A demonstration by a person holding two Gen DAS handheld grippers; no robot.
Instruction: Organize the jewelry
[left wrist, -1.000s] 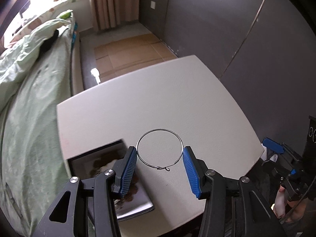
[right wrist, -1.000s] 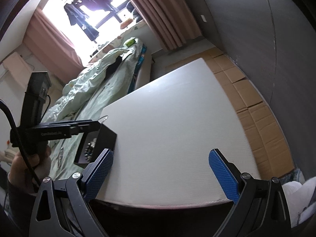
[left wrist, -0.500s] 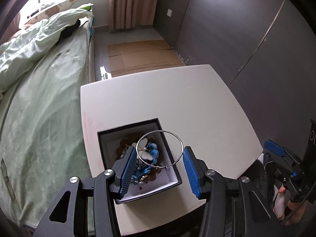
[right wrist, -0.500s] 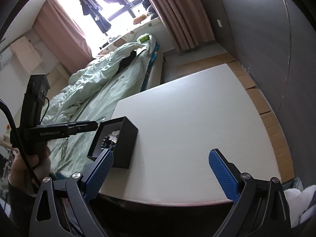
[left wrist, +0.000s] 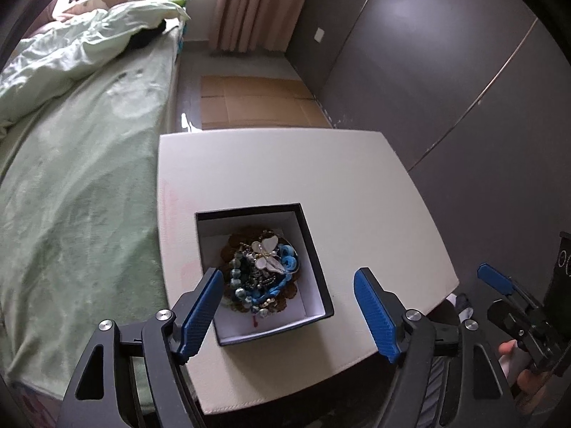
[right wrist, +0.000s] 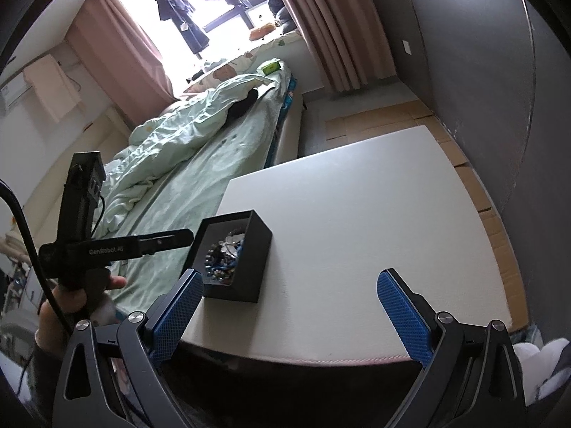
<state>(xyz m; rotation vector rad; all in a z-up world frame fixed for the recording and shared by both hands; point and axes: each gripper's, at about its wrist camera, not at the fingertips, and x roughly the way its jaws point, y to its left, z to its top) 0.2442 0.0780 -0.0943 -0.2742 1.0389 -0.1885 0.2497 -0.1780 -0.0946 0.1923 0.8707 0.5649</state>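
Note:
A black box [left wrist: 317,260] with a white lining stands near the left front of the white table [left wrist: 285,164]. In it lies a heap of jewelry [left wrist: 264,271]: blue beads, chains and a white butterfly piece. My left gripper [left wrist: 287,274] hovers over the box with its jaws opening and nothing between the pads. I cannot make out the thin wire hoop in the heap. The right wrist view shows the same box [right wrist: 257,260] and jewelry [right wrist: 225,253], with the left gripper [right wrist: 171,237] above its rim. My right gripper [right wrist: 291,274] is open and empty at the table's near edge.
A bed with a green cover [left wrist: 82,178] runs along the table's left side. A dark wall [left wrist: 428,71] stands to the right, and cardboard [left wrist: 257,100] lies on the floor beyond. A hand [right wrist: 71,303] holds the left tool.
The wire hoop that sat between the left fingers is gone from them, and those jaws stand wider. The left gripper has come over the box. The right gripper has risen a little.

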